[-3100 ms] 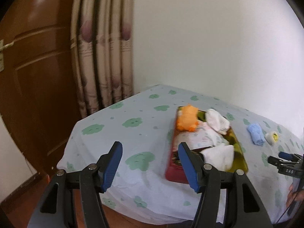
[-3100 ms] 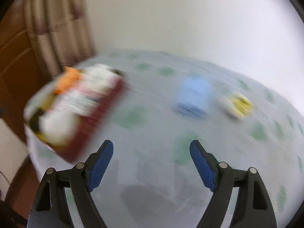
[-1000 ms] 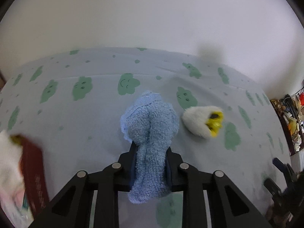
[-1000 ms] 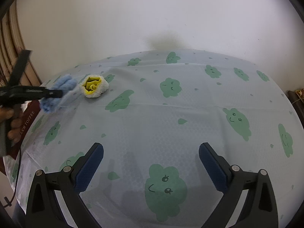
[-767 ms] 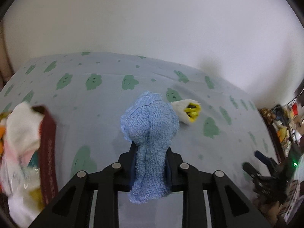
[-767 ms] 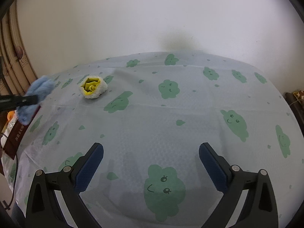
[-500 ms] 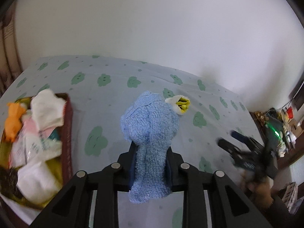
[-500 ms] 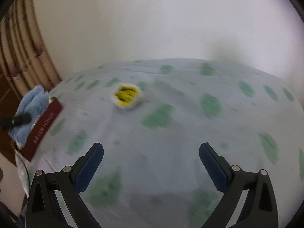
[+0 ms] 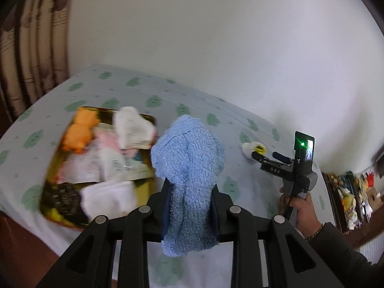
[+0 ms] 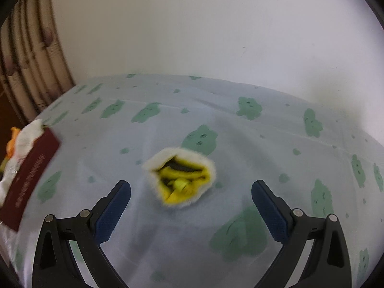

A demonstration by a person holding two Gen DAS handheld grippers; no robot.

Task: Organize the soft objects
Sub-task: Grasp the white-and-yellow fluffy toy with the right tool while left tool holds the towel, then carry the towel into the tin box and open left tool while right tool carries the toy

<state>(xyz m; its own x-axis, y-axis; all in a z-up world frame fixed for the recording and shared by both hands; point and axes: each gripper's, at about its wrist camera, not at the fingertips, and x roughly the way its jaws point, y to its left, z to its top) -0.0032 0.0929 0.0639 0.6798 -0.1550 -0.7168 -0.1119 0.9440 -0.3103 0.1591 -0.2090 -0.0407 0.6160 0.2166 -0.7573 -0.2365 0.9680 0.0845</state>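
1. My left tool (image 9: 189, 204) is clenched on the blue sock (image 9: 188, 168), frame centre, lifted for the tray (image 9: 55, 144) at left.
2. My right tool (image 10: 190, 199) is released, straddling the yellow-lined sock (image 10: 180, 177) mid-frame on the worktop (image 10: 264, 144), ready to pinch.

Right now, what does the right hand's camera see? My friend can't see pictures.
The open right gripper hovers with a fuzzy white-and-yellow sock between its fingers, untouched, on a pale cloth with green clouds. A dark red box of soft things sits at the left edge.
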